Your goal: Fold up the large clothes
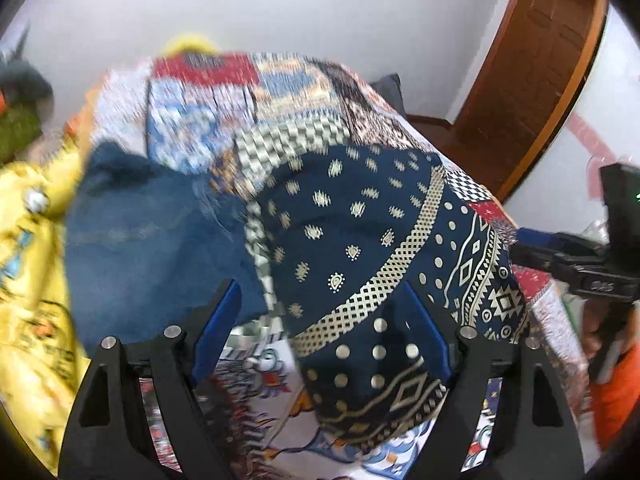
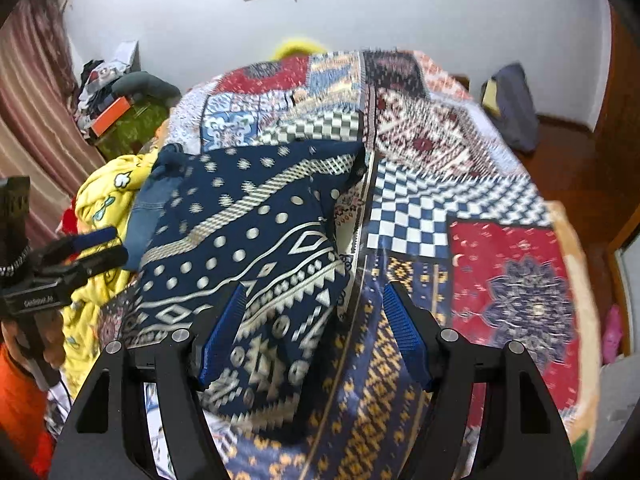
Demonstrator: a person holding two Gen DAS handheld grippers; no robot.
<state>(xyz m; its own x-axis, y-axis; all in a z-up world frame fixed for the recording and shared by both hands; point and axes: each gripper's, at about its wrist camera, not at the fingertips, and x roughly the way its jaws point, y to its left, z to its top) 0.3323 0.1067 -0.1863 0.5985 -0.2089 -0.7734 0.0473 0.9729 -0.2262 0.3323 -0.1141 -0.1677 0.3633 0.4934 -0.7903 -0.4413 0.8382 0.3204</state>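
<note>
White walls (image 2: 400, 12) are enclosing the room; a wooden door (image 1: 532, 60) is standing at the right, a pinkish curtain (image 2: 32, 92) is hanging at the left, and a patchwork-covered bed (image 2: 516, 264) is filling the middle.

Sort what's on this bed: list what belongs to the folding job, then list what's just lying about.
Belongs to the job:
- navy patterned garment
- left gripper, jaws apart around the cloth
- right gripper, jaws apart around the cloth

Lying about:
- patchwork bedspread (work surface)
- blue denim piece
- yellow printed cloth
- dark cushion
- orange box
</note>
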